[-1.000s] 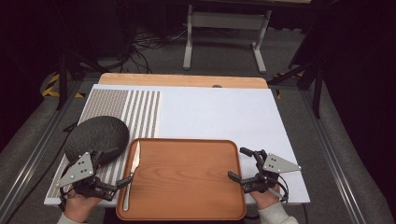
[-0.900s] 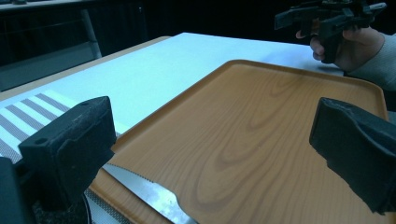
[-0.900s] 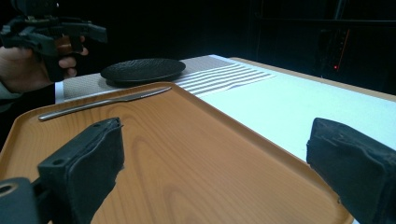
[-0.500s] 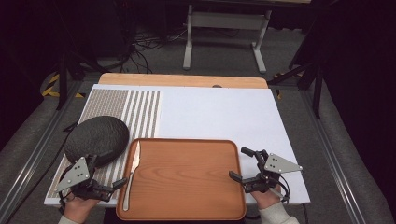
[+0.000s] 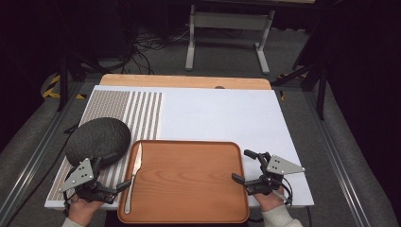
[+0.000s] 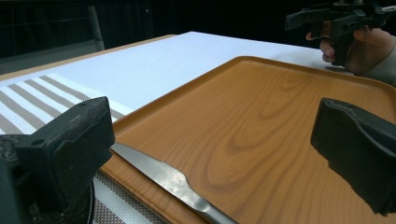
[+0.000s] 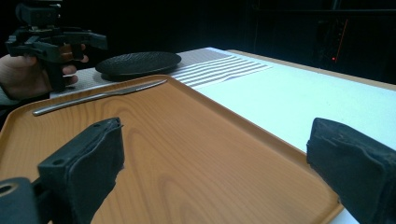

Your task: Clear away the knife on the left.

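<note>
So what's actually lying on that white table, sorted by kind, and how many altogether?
Wooden tray: 1
Knife: 1, on the tray's left edge
Dark round plate: 1
Striped placemat: 1
Total: 4

Worktop (image 5: 227, 118): white board, well lit from above; a strip of pale wood (image 5: 184, 81) runs along its far edge. Striped mat (image 5: 137, 111) covers the left part of the board. Floor (image 5: 222, 52): grey carpet, dim. Grey metal stand (image 5: 227, 28) with two legs and a crossbar sits on the floor beyond the worktop. Loose black cables (image 5: 151, 45) lie left of the stand. Yellow-black hazard tape (image 5: 52, 87) at far left. Metal rails (image 5: 340, 170) flank the worktop. Room beyond is dark; a small red light (image 7: 335, 58) shows in the right gripper view.
</note>
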A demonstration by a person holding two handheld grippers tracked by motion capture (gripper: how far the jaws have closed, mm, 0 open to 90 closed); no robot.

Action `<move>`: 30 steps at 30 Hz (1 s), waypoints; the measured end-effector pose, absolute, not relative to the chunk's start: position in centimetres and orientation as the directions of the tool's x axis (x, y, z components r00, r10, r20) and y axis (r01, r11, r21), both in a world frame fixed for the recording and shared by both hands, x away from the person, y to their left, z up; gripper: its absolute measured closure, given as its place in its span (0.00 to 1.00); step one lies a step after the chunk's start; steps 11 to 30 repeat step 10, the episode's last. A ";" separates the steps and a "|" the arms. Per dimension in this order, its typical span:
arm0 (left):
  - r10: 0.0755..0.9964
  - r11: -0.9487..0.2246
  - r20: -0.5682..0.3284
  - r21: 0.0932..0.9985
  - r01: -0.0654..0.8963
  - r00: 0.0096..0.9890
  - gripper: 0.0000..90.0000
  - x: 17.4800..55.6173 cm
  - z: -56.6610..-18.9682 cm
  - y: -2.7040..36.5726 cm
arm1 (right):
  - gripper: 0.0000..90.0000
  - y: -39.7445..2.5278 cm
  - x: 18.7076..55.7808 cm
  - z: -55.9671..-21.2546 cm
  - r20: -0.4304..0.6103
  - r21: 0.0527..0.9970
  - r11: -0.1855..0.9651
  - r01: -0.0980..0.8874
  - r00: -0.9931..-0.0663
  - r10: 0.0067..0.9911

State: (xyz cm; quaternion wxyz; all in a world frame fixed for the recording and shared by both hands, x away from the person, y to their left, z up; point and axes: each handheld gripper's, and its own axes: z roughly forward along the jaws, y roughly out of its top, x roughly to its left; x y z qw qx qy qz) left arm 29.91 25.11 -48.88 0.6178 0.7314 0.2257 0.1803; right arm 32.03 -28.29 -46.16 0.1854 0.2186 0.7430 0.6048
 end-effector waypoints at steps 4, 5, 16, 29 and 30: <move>0.555 -0.163 0.015 0.982 0.092 0.832 0.01 29.8 -48.7 25.0 | 0.05 -28.3 31.9 -46.0 -0.015 0.980 0.172 0.096 -0.836 0.549; 0.557 -0.170 0.023 0.982 0.086 0.830 0.01 29.8 -48.7 24.9 | 0.05 -28.3 31.9 -46.0 -0.015 0.980 0.172 0.095 -0.836 0.548; 0.555 -0.188 0.025 0.977 0.096 0.831 0.00 29.7 -48.7 24.7 | 0.05 -28.3 31.9 -46.0 -0.016 0.981 0.170 0.093 -0.836 0.548; 0.555 -0.188 0.025 0.977 0.096 0.831 0.00 29.7 -48.7 24.7 | 0.05 -28.3 31.9 -46.0 -0.016 0.981 0.170 0.093 -0.836 0.548; 0.555 -0.188 0.025 0.977 0.096 0.831 0.00 29.7 -48.7 24.7 | 0.05 -28.3 31.9 -46.0 -0.016 0.981 0.170 0.093 -0.836 0.548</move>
